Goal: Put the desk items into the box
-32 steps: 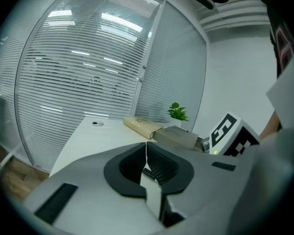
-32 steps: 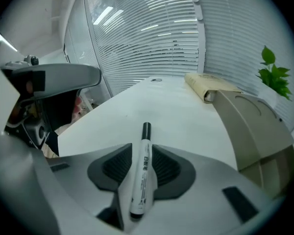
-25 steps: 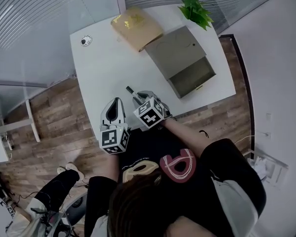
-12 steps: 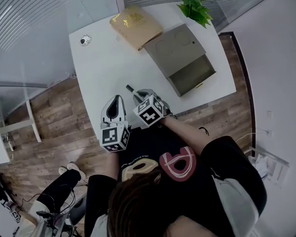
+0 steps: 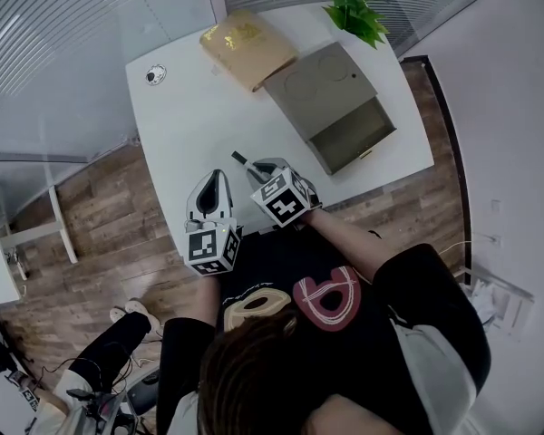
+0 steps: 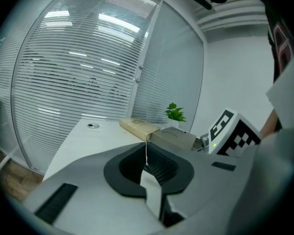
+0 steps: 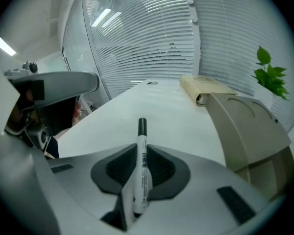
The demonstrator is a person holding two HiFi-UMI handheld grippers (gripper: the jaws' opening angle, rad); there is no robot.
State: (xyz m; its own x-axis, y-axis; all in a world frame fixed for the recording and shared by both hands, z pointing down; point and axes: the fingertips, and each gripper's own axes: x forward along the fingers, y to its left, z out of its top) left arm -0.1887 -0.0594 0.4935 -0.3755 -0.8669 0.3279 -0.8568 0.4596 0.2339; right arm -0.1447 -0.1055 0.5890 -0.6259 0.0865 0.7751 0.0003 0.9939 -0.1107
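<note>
A white marker with a black cap (image 7: 141,165) lies lengthwise between the pads of my right gripper (image 7: 141,151), cap pointing away over the white desk (image 5: 190,125). The jaws are closing and the pads press on its barrel. From the head view, the right gripper (image 5: 258,172) is near the desk's front edge with the marker's cap (image 5: 239,161) sticking out. My left gripper (image 5: 210,188) hovers just left of it, shut and empty, its pads (image 6: 148,155) meeting. The grey-green box (image 5: 340,116) stands to the right, its open compartment (image 5: 355,139) facing the front edge.
A tan padded package (image 5: 247,48) lies at the desk's far side beside the box. A green plant (image 5: 355,14) stands at the far right corner. A round grommet (image 5: 155,74) sits at the far left. Wooden floor surrounds the desk.
My right gripper has turned a little and shifted slightly right, with the marker still between its jaws. The left gripper has barely moved.
</note>
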